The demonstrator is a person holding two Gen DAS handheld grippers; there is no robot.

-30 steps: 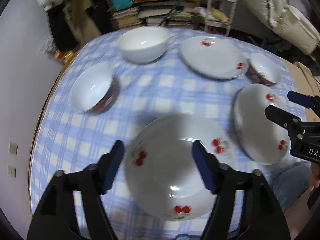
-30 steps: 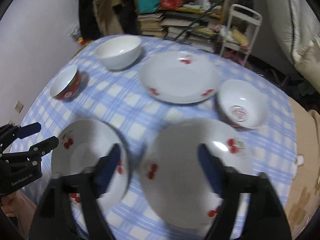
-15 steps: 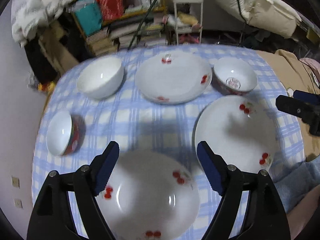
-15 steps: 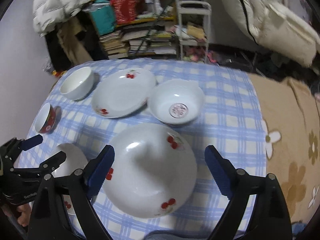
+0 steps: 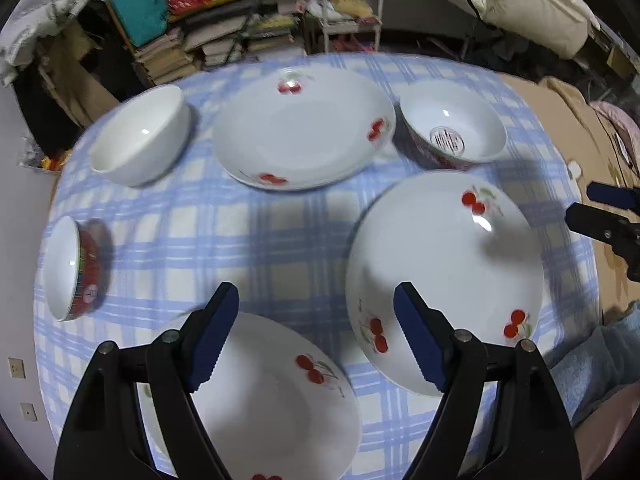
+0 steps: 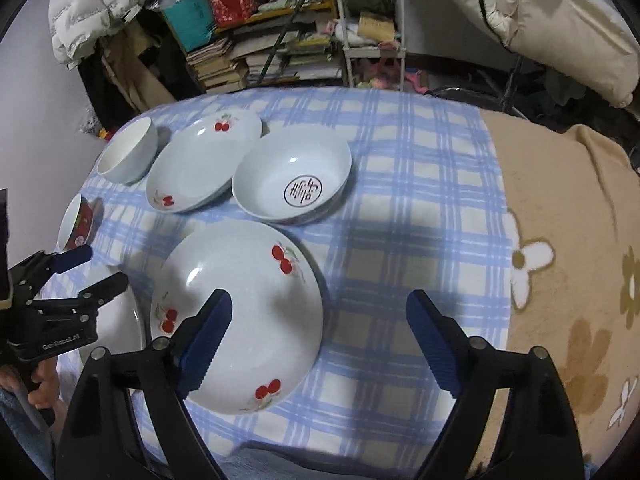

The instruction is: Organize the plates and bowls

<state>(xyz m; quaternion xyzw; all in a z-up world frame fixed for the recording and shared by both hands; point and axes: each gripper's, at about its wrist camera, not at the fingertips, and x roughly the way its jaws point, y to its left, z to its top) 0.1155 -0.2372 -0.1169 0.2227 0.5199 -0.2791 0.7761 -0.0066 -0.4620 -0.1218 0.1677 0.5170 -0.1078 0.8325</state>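
While both grippers hover over the checked tablecloth [image 6: 420, 184], nothing is gripped: left gripper [image 5: 316, 336] jaws wide apart, right gripper [image 6: 320, 340] jaws wide apart. Landmark: the emblem bowl [image 6: 294, 176]. Just nearside of it, the big cherry plate [image 6: 240, 312]. Touching or just beside its left rim, a second cherry plate [image 6: 200, 160]. Further left, the plain white bowl [image 6: 128, 156] and the red bowl [image 6: 76, 222]. Third cherry plate [image 5: 272, 408] sits under the left gripper.
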